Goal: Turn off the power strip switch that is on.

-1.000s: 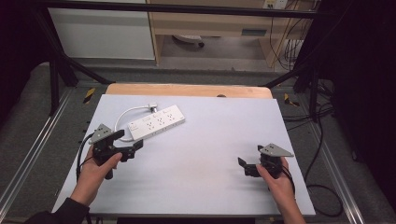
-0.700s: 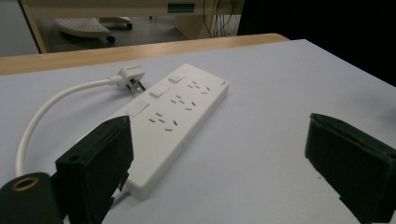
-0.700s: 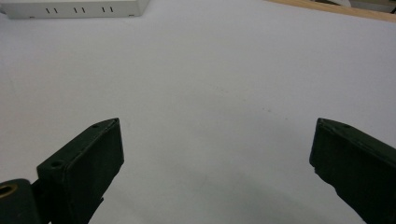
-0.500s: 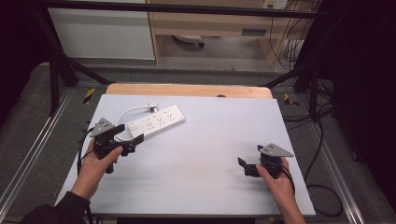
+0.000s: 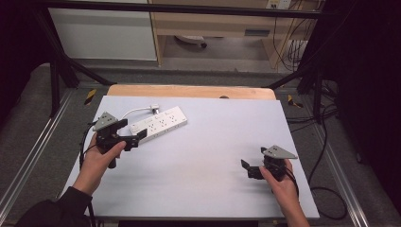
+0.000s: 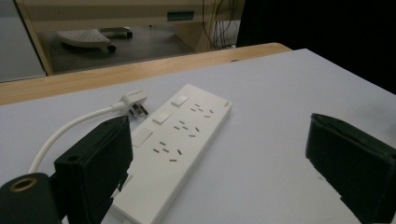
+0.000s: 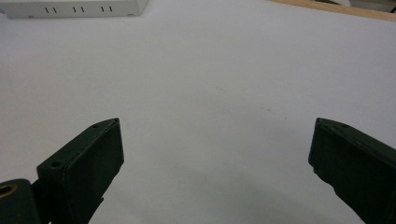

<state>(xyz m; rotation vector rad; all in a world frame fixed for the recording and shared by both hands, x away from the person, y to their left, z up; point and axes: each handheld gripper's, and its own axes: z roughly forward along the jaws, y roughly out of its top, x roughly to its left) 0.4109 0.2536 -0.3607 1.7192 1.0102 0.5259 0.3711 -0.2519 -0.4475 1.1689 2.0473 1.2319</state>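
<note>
A white power strip [image 5: 158, 124] lies flat at the back left of the white table, its cable curling to a plug [image 5: 153, 108] behind it. My left gripper [image 5: 134, 130] is open at the strip's near left end, jaws spread wide. In the left gripper view the strip [image 6: 180, 140] runs away from beside the left jaw, the plug [image 6: 135, 103] lies beyond it, and nothing is held in the left gripper [image 6: 219, 154]. My right gripper [image 5: 254, 158] rests open at the front right, far from the strip. In its own view the right gripper [image 7: 217, 154] is over bare table, with the strip's edge [image 7: 74, 7] at the top left.
The white tabletop [image 5: 213, 137] ends in a wooden strip [image 5: 189, 91] at the back. Black frame bars [image 5: 293, 78] slant down at both back corners. Cables [image 5: 326, 189] trail on the floor to the right.
The left gripper has moved a little forward and up toward the power strip's near end. The right gripper has stayed where it was.
</note>
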